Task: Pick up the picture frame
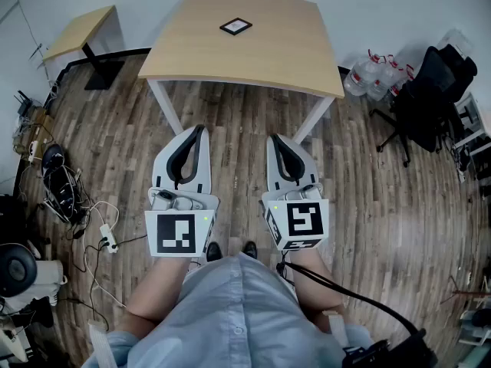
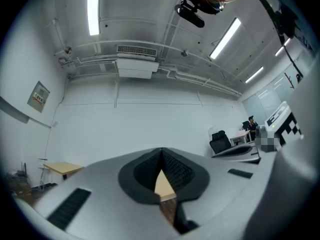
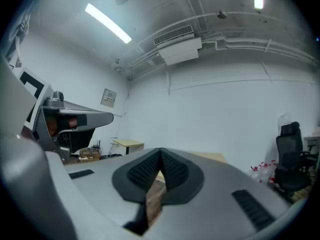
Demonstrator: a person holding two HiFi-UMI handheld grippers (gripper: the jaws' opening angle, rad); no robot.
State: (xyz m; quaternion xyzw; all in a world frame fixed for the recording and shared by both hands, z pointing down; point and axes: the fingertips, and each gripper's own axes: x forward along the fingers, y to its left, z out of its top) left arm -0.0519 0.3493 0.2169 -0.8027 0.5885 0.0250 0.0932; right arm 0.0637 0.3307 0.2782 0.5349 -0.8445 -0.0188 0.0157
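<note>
The picture frame (image 1: pixel 235 26), small with a dark border, lies flat near the far edge of the light wooden table (image 1: pixel 276 60). I hold both grippers level, side by side, over the wooden floor and well short of the table. In the head view, the left gripper (image 1: pixel 201 131) and the right gripper (image 1: pixel 273 139) each have their dark pads pressed together at the tips, with nothing between them. In the left gripper view the jaws of the left gripper (image 2: pixel 161 152) meet, with a sliver of tabletop beyond. The right gripper (image 3: pixel 160 152) looks the same in its own view. The frame appears in neither gripper view.
A smaller side table (image 1: pixel 80 31) stands at the back left. A black office chair (image 1: pixel 431 90) and water bottles (image 1: pixel 370 75) sit right of the table. Cables and a power strip (image 1: pixel 106 238) litter the floor at left. The table's white legs (image 1: pixel 165 106) face me.
</note>
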